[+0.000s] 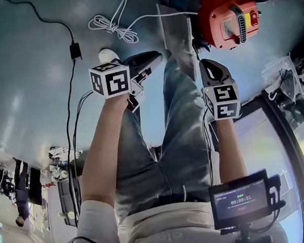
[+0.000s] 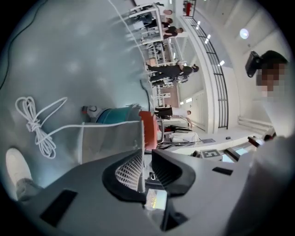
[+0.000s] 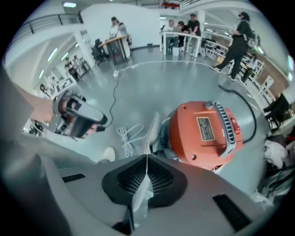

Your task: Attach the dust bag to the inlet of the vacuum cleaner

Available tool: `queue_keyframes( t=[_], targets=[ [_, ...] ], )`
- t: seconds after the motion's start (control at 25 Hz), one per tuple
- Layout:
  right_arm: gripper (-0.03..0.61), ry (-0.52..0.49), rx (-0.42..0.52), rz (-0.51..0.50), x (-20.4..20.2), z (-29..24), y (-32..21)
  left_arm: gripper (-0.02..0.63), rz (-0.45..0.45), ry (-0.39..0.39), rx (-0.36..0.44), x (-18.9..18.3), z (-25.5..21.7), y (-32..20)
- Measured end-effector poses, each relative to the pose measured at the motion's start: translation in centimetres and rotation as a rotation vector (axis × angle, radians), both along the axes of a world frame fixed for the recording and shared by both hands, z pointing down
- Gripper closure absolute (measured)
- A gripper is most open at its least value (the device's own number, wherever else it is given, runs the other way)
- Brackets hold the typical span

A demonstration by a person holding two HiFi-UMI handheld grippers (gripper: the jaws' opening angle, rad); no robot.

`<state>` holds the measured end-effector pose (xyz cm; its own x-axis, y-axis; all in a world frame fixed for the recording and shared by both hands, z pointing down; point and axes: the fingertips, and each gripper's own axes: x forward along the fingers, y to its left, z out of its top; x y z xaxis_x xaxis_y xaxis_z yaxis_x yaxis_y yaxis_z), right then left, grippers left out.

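The grey dust bag (image 1: 178, 31) hangs as a flat sheet between my two grippers, just left of the orange vacuum cleaner (image 1: 226, 17) on the floor. My left gripper (image 1: 155, 57) is shut on the bag's left edge. In the left gripper view the bag (image 2: 108, 137) stretches away from the jaws of the left gripper (image 2: 146, 154), with the vacuum (image 2: 148, 129) behind it. My right gripper (image 1: 206, 62) points steeply down and is shut on a thin fold of the bag (image 3: 153, 131), above the vacuum's orange top (image 3: 207, 133). The vacuum's inlet is hidden from me.
A coiled white cable (image 1: 113, 24) lies on the grey floor beyond the bag, and a black cable with an adapter (image 1: 74, 50) runs at the left. The person's jeans legs (image 1: 179, 132) and a white shoe (image 1: 107, 55) are below. A dark-rimmed panel (image 1: 286, 134) is at the right.
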<state>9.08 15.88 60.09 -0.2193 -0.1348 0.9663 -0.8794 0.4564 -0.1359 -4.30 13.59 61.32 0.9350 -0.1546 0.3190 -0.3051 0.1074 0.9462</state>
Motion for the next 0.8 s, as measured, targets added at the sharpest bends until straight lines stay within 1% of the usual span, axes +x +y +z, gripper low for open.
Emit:
queue_keyframes(
  t=[0.08,0.16,0.28,0.32,0.4,0.48,0.6,0.68,0.8],
  targets=[
    [0.565,-0.095,0.067,0.064,0.0,-2.6,-1.9,0.549,0.009,0.004,0.097,0.6,-2.8,-1.3],
    [0.565,-0.168,0.115,0.095,-0.2,-5.4,-3.9,0.551,0.008,0.011,0.181,1.3,-6.1,-2.8],
    [0.565,-0.276,0.197,0.082,-1.0,-9.8,-7.1,0.558,-0.016,0.019,0.315,2.0,-12.1,-5.6],
    [0.565,-0.311,0.226,0.074,-1.4,-11.5,-8.3,0.609,-0.016,0.013,0.377,2.1,-14.4,-6.4],
    [0.566,-0.374,0.287,0.055,-2.1,-15.3,-10.7,0.609,-0.004,-0.009,0.506,2.2,-19.3,-8.2],
    [0.565,-0.423,0.359,0.034,-3.0,-20.0,-13.0,0.609,-0.005,-0.032,0.603,1.9,-24.2,-9.6],
    [0.566,-0.489,0.458,-0.013,-4.7,-26.9,-15.5,0.609,-0.028,-0.065,0.711,1.2,-30.8,-10.8],
    [0.566,-0.528,0.521,-0.055,-5.5,-31.8,-16.7,0.609,-0.041,-0.075,0.760,1.2,-35.0,-11.0],
    [0.566,-0.550,0.627,-0.096,-6.4,-40.2,-18.0,0.609,-0.057,-0.043,0.819,1.0,-42.7,-11.1]
  ],
)
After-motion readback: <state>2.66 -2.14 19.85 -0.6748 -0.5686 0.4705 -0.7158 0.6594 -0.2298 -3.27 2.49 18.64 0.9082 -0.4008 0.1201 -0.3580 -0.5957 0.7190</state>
